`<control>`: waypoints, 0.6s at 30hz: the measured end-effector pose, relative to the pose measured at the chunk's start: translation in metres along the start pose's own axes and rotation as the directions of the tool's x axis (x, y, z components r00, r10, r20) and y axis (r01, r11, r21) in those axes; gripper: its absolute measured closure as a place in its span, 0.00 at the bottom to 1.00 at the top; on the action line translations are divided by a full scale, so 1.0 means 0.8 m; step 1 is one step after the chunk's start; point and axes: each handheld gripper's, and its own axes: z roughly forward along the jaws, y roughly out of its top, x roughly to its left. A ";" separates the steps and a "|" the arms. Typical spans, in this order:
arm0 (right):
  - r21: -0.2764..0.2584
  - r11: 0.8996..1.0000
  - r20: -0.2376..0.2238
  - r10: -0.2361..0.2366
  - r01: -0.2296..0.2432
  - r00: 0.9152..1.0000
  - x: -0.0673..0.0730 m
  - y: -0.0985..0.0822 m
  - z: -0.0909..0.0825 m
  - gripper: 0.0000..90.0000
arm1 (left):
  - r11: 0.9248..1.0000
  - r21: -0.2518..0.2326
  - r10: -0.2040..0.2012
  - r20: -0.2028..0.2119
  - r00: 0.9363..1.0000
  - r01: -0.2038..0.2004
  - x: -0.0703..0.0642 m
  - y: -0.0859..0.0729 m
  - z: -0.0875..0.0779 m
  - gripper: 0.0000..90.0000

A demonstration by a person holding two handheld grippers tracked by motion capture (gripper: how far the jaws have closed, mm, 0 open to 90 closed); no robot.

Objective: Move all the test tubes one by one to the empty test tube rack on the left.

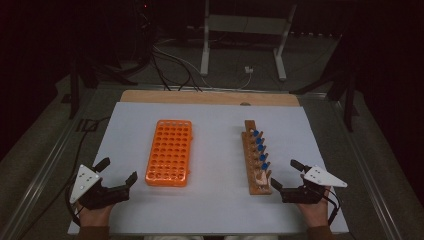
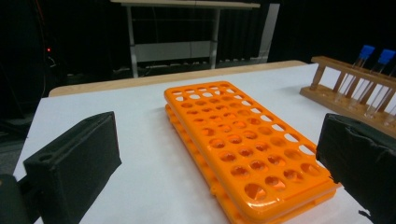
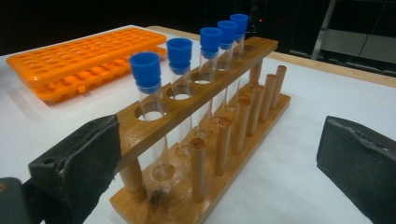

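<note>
Both pairs of jaws stand wide apart with nothing between them. From my station, I read the left gripper (image 1: 116, 175) and the right gripper (image 1: 285, 176) as resting at the near edge, one at each side, ready to start.

Going from largest down: the white table (image 1: 215, 210) carries everything, with a strip of bare wood showing along its far edge. On its left half lies the orange rack (image 1: 169, 152), a flat tray of many round holes, all of them empty as far as I can see; the left gripper view looks straight along it (image 2: 243, 149), which I judge puts that hand in place to steady it or receive into it. On the right half stands the wooden rack (image 1: 257, 159), set lengthwise away from me, well apart from the orange one. It has a top rail with holes and a row of drying pegs (image 3: 243, 126) beside them.

Five glass tubes (image 3: 180, 88) stand upright in that rail, each with a blue cap (image 3: 145, 70). The nearest one sits just ahead of the right gripper, between its open jaws in that gripper's view, so I judge it the likely first pick, probably for a move across to the orange rack.
</note>
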 end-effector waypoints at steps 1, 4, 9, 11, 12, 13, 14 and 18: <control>0.003 1.000 0.001 0.002 -0.002 1.000 0.000 0.000 0.000 0.00 | 1.000 -0.003 -0.007 -0.009 1.000 0.007 0.002 -0.001 0.000 0.00; 0.002 1.000 -0.004 0.003 -0.003 1.000 0.001 0.000 0.000 0.00 | 1.000 -0.004 -0.010 -0.011 1.000 0.010 0.003 -0.002 0.001 0.00; -0.021 1.000 0.003 0.011 -0.011 1.000 0.004 0.006 -0.004 0.00 | 1.000 -0.017 -0.005 -0.006 1.000 0.005 0.003 -0.005 0.002 0.00; -0.031 0.999 0.000 0.012 -0.012 1.000 0.005 0.009 -0.005 0.00 | 0.999 -0.033 0.003 -0.011 1.000 -0.003 0.003 -0.006 0.001 0.00; -0.036 0.999 0.001 0.012 -0.012 1.000 0.006 0.011 -0.006 0.00 | 0.999 -0.040 0.013 -0.012 1.000 -0.013 0.003 -0.007 0.001 0.00; -0.036 0.999 0.001 0.012 -0.012 1.000 0.006 0.011 -0.006 0.00 | 0.999 -0.040 0.013 -0.012 1.000 -0.013 0.003 -0.007 0.001 0.00; -0.048 0.999 -0.011 0.023 -0.024 1.000 0.008 0.015 -0.006 0.00 | 0.999 -0.039 0.037 -0.019 0.999 -0.037 0.002 -0.008 0.002 0.00; -0.040 0.999 -0.036 0.028 -0.030 0.999 0.014 0.021 -0.003 0.01 | 0.999 -0.036 0.033 -0.013 0.999 -0.033 0.001 -0.009 0.002 0.00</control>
